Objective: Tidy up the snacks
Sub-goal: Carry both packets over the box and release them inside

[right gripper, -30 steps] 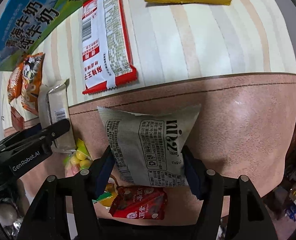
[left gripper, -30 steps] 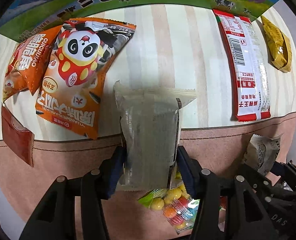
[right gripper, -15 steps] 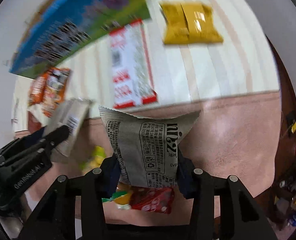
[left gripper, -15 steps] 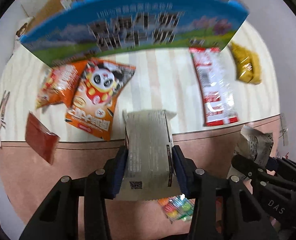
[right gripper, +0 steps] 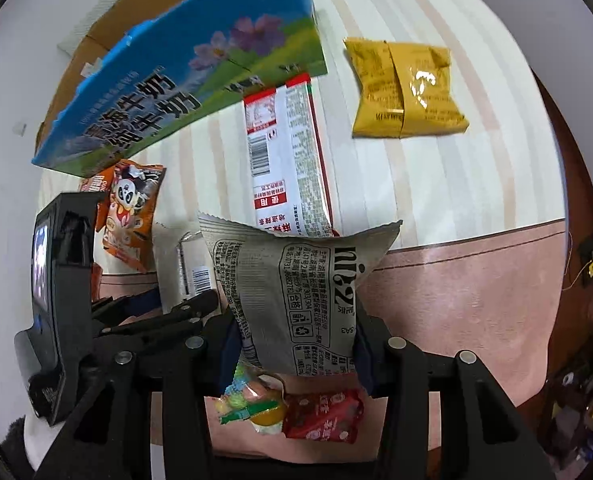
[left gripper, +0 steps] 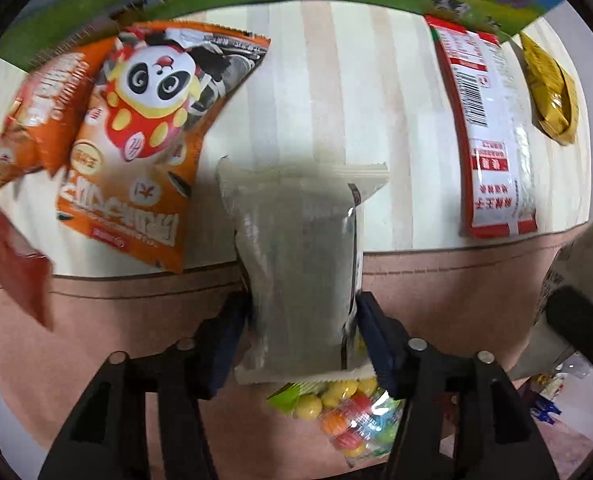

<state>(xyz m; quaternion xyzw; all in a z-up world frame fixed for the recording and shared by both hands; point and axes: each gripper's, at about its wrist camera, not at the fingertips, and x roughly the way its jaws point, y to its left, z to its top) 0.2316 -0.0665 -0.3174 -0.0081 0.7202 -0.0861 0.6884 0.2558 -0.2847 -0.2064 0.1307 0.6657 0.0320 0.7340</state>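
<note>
I read this as a room in a home. A table [right gripper: 436, 184] with a striped cream cloth and a pink-brown border carries loose snack packets, and a printed milk carton box [right gripper: 184, 92] stands at its far side against a plain pale wall. Beyond the table's right edge I see a dark wooden floor [right gripper: 576, 208] with a cable and small household clutter [right gripper: 588, 412], too blurred to identify.
</note>
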